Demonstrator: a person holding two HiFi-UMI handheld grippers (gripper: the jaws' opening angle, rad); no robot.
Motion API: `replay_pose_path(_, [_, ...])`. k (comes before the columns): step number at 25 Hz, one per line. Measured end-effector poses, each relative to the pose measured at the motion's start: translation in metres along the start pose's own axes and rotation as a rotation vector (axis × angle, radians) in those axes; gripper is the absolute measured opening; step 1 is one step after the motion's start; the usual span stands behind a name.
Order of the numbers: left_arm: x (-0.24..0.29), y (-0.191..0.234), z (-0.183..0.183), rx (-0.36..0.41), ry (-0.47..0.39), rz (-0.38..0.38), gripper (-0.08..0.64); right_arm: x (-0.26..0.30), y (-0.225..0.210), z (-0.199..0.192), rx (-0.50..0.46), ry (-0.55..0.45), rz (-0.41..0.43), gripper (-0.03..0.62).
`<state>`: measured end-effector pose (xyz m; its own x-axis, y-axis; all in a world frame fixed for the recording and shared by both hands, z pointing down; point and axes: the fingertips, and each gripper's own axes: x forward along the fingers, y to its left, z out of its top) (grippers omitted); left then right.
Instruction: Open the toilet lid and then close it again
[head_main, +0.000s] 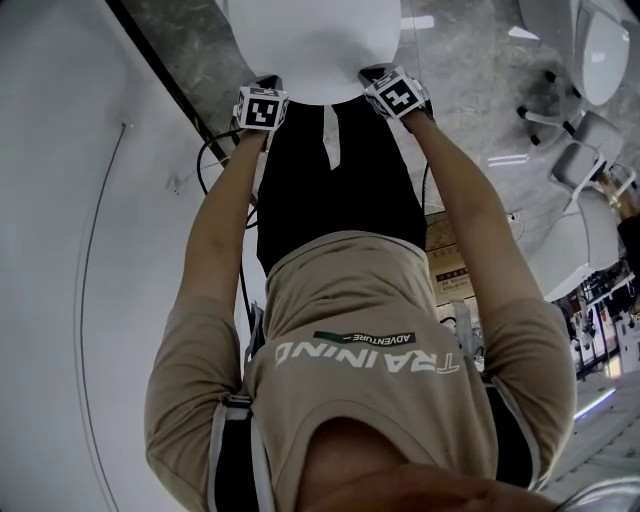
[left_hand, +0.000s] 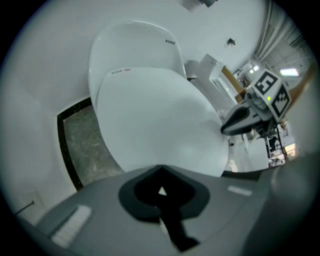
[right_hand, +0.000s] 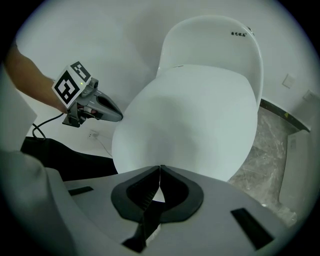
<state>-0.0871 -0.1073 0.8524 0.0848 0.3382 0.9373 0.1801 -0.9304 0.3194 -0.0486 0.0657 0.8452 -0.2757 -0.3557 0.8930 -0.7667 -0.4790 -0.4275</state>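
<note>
The white oval toilet lid (head_main: 315, 45) fills the top of the head view, and its front edge points toward me. My left gripper (head_main: 266, 86) is at the lid's front left edge and my right gripper (head_main: 374, 76) at its front right edge. In the left gripper view the lid (left_hand: 160, 120) slopes away ahead of my left gripper (left_hand: 160, 169), whose jaws are shut with nothing between them. The right gripper (left_hand: 227, 127) shows at the lid's rim. In the right gripper view my right gripper (right_hand: 160, 167) is shut and empty before the lid (right_hand: 190, 115). The left gripper (right_hand: 117, 116) touches the lid's side.
A white cistern (left_hand: 135, 45) rises behind the lid. Dark marble floor (right_hand: 272, 150) lies beside the toilet, edged by a black strip (left_hand: 65, 150) along the white wall. A black cable (head_main: 205, 165) hangs by my left arm. White chairs (head_main: 575, 150) stand at the far right.
</note>
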Motion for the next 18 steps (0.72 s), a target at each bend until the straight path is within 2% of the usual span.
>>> replay_pose_path(3, [0.007,0.003,-0.006,-0.01,0.004,0.005,0.005,0.008,0.0,-0.003,0.007,0.006,-0.003,0.015])
replay_pose_path(7, [0.018,0.008,-0.011,-0.024,0.011,0.006,0.005,0.02,-0.001,-0.004,-0.029,0.023,-0.013,0.015])
replay_pose_path(12, [0.033,0.015,-0.021,-0.084,-0.026,0.021,0.005,0.035,-0.003,-0.022,-0.037,0.087,-0.018,0.016])
replay_pose_path(16, [0.034,0.018,-0.015,-0.072,-0.066,0.04,0.005,0.037,-0.007,-0.029,-0.067,0.109,-0.021,0.015])
replay_pose_path(18, [0.038,0.018,-0.019,-0.096,-0.055,0.027,0.005,0.041,-0.006,-0.035,-0.057,0.113,-0.006,0.016])
